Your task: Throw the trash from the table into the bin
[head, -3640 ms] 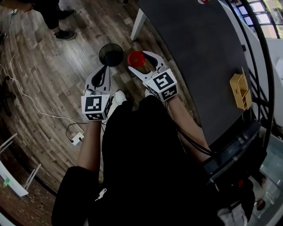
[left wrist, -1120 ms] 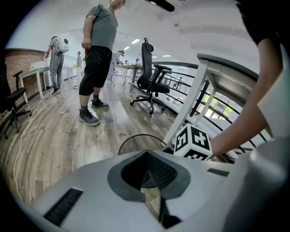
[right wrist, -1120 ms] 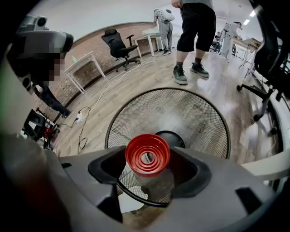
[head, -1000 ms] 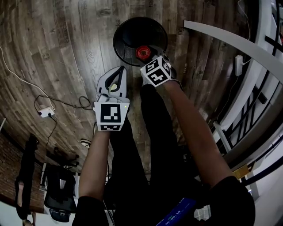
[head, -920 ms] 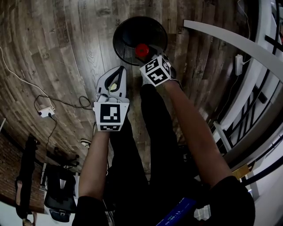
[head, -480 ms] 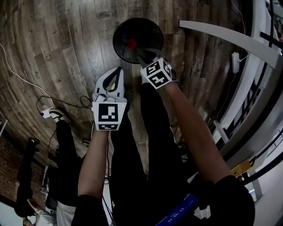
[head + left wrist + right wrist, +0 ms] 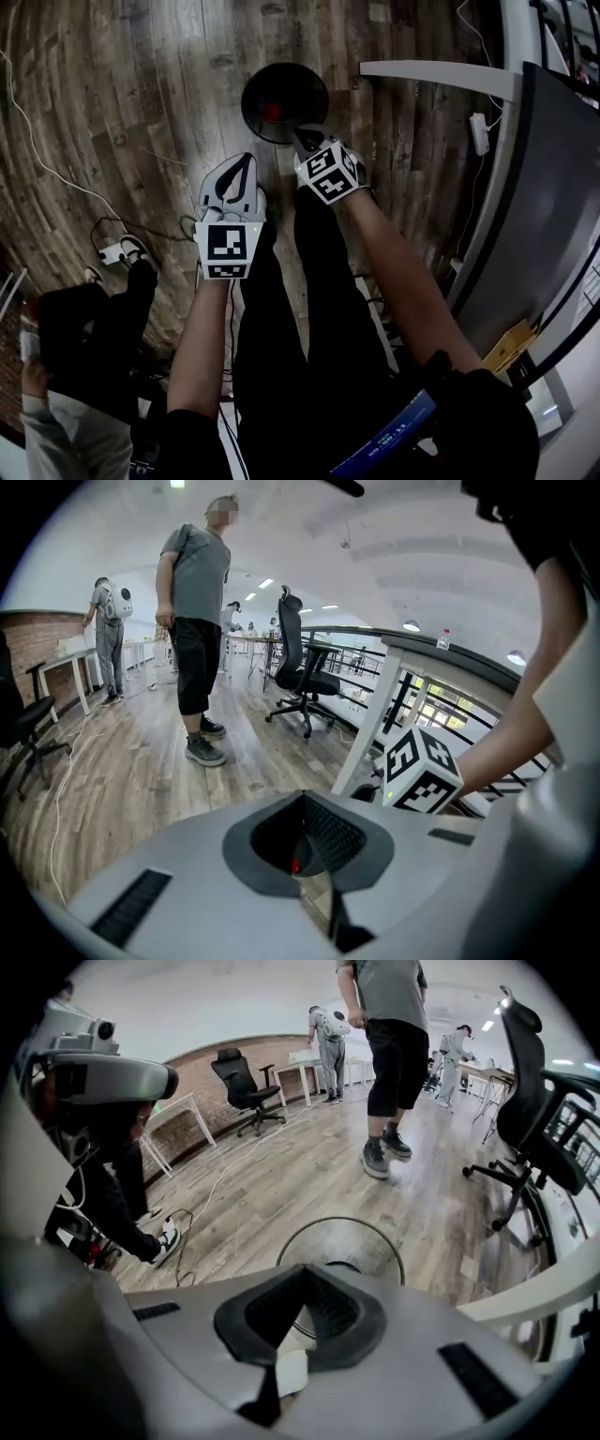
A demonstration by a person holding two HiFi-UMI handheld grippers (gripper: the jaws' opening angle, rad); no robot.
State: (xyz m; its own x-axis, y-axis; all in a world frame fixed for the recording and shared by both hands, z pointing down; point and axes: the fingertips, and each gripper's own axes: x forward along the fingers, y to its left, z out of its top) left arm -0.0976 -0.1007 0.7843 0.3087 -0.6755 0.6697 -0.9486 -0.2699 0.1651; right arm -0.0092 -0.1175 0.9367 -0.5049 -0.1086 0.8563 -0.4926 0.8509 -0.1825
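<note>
Your right gripper (image 7: 302, 1274) fills the bottom of the frame. Its jaws are pressed together with nothing in them. Just past the tips, in the middle, the round bin (image 7: 339, 1219) sits on the wood floor (image 7: 272, 1166). A person (image 7: 394, 1016) stands at the top. A black chair (image 7: 534, 1119) is at the right.

I can't identify the red thing (image 7: 273, 112) in the bin (image 7: 314, 89): it's too small. My right claw (image 7: 305, 139) hides the bin's near rim. The surface (image 7: 553, 187) runs off-frame.
</note>
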